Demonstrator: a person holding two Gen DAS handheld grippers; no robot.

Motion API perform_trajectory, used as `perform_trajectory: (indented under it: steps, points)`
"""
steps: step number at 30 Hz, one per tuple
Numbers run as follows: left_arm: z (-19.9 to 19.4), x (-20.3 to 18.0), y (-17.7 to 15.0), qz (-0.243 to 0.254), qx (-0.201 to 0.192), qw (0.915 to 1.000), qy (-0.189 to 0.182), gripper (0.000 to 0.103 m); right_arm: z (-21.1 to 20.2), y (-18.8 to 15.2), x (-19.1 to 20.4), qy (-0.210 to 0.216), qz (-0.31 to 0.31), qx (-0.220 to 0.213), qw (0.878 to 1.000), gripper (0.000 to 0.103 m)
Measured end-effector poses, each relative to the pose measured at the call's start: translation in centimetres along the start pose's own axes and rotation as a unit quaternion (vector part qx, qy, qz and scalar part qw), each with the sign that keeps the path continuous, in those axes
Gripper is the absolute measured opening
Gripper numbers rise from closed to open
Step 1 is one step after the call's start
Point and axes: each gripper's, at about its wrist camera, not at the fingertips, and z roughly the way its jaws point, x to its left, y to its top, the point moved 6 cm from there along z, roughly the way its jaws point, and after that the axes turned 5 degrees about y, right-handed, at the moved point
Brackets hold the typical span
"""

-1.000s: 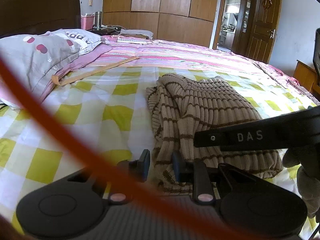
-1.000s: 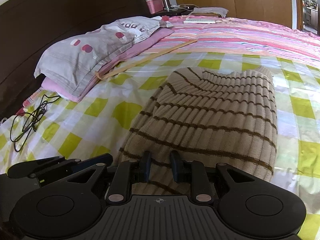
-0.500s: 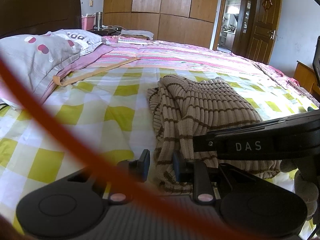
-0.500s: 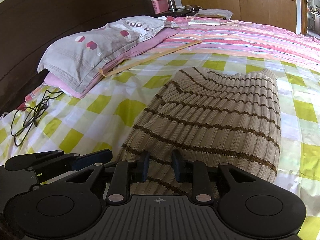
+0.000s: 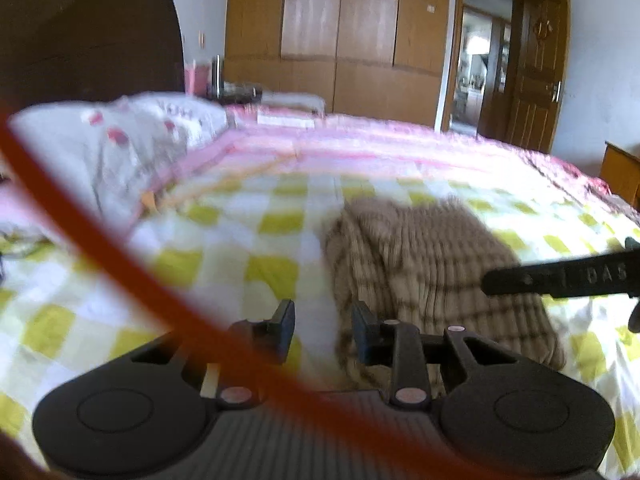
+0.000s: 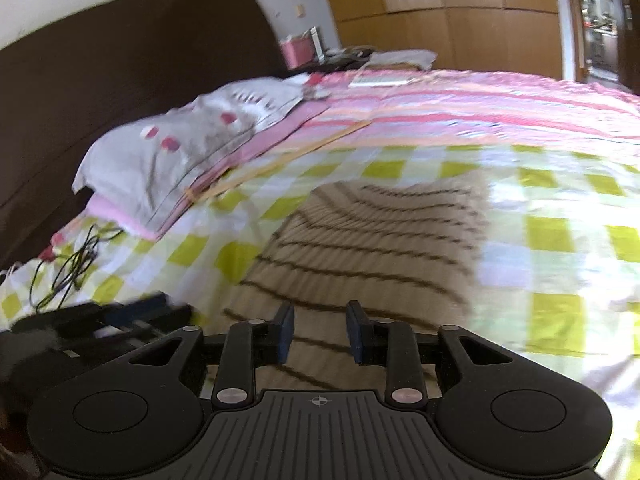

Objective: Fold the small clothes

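Both the left gripper (image 5: 322, 330) and right gripper (image 6: 319, 330) hang parted and empty over the folded sweater (image 6: 368, 248), so a careless snag on its loose knit could undo the fold.

Both views motion-blurred: in the left wrist view the knit sweater (image 5: 432, 264) at centre right shows smeared stripes, its near lower edge hidden behind the left claw (image 5: 323, 330), and a thick out-of-focus orange cord (image 5: 120, 256) sweeps from the left edge to the bottom, covering part of the checked bedsheet (image 5: 240, 216) and pillow (image 5: 132, 148). The right claw (image 5: 560, 280) enters at the right edge, cut off, its fingertips out of frame and lettering barely legible. In the right wrist view the sweater's near end is hidden behind the claw body; the dark shape at lower left is too blurred to identify, and small items on the nightstand (image 6: 332, 54) at upper centre cannot be told apart.
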Motion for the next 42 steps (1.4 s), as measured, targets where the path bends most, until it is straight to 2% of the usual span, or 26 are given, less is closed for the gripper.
perform_trajectory:
  steps: [3, 5, 8, 10, 13, 16, 18, 21, 23, 26, 30, 32, 37, 40, 42]
  points:
    - [-0.5, -1.1, 1.3, 0.008, -0.021, 0.9996, -0.014, 0.04, -1.2, 0.2, -2.2, -0.021, 0.013, -0.014, 1.0, 0.033]
    - [0.2, -2.5, 1.8, 0.016, -0.017, 0.999, -0.037, 0.042, -1.5, 0.2, -3.6, -0.028, 0.026, -0.018, 0.999, 0.038]
    - [2.0, -4.6, 2.1, 0.038, -0.005, 0.9977, -0.056, 0.045, -1.3, -0.1, -5.3, -0.036, 0.045, -0.019, 0.998, 0.041]
    - [4.0, -5.4, 1.9, 0.051, 0.011, 0.9974, -0.049, 0.045, -0.7, -0.6, -6.2, -0.029, 0.069, -0.012, 0.997, 0.042]
    - [6.8, -4.7, 0.7, 0.056, 0.046, 0.9973, -0.012, 0.048, 0.0, -1.5, -6.8, -0.016, 0.084, -0.003, 0.996, 0.048]
    - [7.2, -2.8, -0.2, 0.019, 0.057, 0.998, -0.022, 0.049, 0.5, -2.2, -7.2, 0.001, 0.09, -0.001, 0.996, 0.055]
    - [7.0, -1.7, -0.3, 0.009, 0.063, 0.9978, -0.019, 0.049, 0.7, -2.3, -7.6, 0.016, 0.105, -0.003, 0.994, 0.058]
    - [7.2, -0.8, -0.1, -0.007, 0.08, 0.9966, -0.018, 0.05, 1.2, -2.1, -8.1, 0.042, 0.136, -0.007, 0.99, 0.068]
    - [7.5, -1.1, 0.5, -0.014, 0.094, 0.9947, -0.039, 0.05, 1.8, -2.0, -8.3, 0.052, 0.15, -0.008, 0.987, 0.069]
    - [7.1, -1.6, 1.6, -0.024, 0.078, 0.9947, -0.063, 0.05, 2.9, -1.7, -8.2, 0.065, 0.162, -0.003, 0.985, 0.073]
    - [7.3, -1.7, 2.3, -0.033, 0.072, 0.9933, -0.085, 0.051, 3.5, -1.5, -8.0, 0.063, 0.161, -0.003, 0.985, 0.075]
    - [7.3, -1.8, 2.2, -0.04, 0.07, 0.9917, -0.1, 0.056, 3.8, -1.8, -8.0, 0.064, 0.16, -0.003, 0.985, 0.076]
    - [9.0, -1.9, 0.7, -0.02, 0.089, 0.9923, -0.083, 0.068, 4.6, -2.2, -7.9, 0.068, 0.17, 0.005, 0.983, 0.076]
    - [9.4, -1.2, 0.1, -0.056, 0.104, 0.9877, -0.102, 0.069, 4.7, -2.3, -7.6, 0.067, 0.164, 0.006, 0.984, 0.075]
    - [9.5, -1.3, -0.3, -0.066, 0.115, 0.9842, -0.117, 0.065, 4.7, -2.3, -7.6, 0.066, 0.161, 0.009, 0.985, 0.07]
